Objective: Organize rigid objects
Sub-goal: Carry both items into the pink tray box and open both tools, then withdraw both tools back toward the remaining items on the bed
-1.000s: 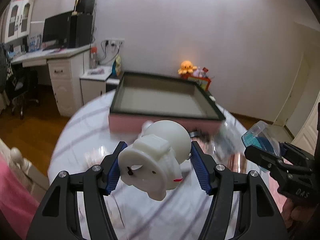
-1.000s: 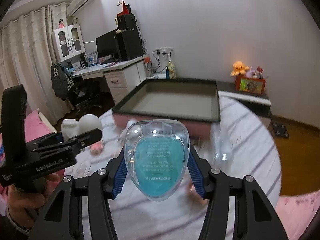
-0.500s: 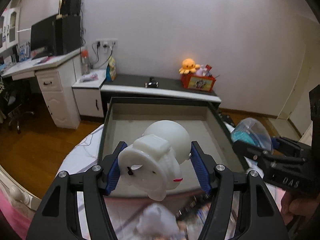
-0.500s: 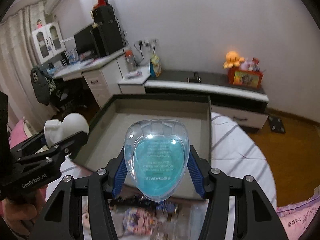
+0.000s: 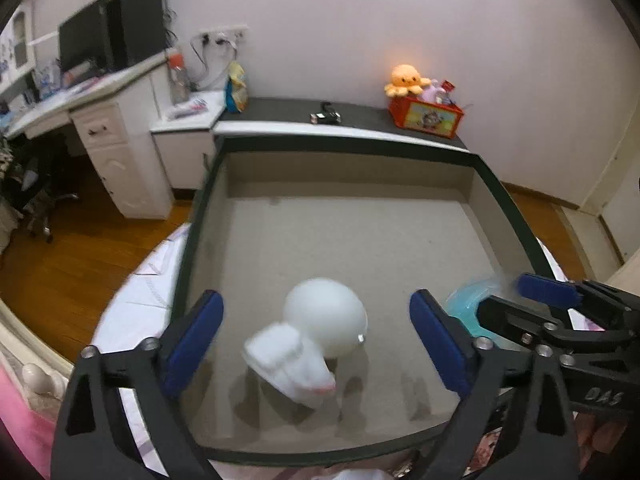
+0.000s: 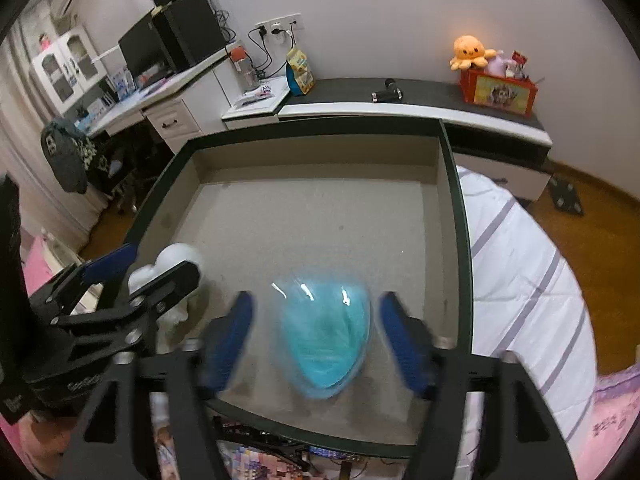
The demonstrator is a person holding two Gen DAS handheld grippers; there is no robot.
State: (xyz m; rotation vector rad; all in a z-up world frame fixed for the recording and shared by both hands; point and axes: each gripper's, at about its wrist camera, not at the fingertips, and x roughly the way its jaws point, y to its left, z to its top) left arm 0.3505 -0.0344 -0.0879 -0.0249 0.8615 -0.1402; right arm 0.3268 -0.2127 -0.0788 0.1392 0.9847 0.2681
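one dark-rimmed tray [image 5: 508, 200] lies under both grippers. one white toy figure [image 5: 316, 340] sits between the opening left gripper [image 5: 316, 340] pads, untouched. one blue clear-shelled case [image 6: 324, 336], blurred, is between the opening right gripper [image 6: 316, 340] pads, apart from both.
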